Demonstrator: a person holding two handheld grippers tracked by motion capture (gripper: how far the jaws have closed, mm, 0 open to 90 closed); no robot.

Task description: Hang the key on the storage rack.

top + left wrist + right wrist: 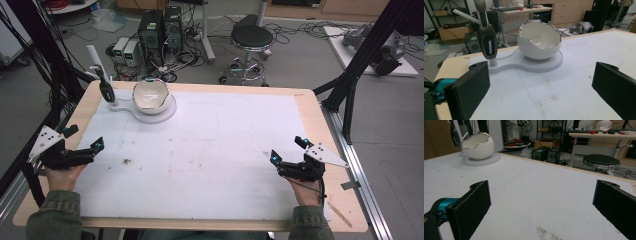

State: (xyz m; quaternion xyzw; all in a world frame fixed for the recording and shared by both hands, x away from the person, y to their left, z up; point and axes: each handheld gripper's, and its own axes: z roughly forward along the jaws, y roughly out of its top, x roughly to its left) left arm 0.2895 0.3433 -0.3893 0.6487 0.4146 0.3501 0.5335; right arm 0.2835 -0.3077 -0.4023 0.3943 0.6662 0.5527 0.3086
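Left gripper (98, 145) at frame's left edge, right gripper (274, 159) at lower right, both jaws spread wide, empty. Egg-shaped bowl (149, 94) on white stand (167, 111), upper left.

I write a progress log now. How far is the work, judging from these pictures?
Nothing looks done yet. The egg-shaped white bowl sits on its white base at the far left, and the black-handled tool stands upright beside it. Left gripper and right gripper rest open near the table edges, holding nothing. All handling seems left.
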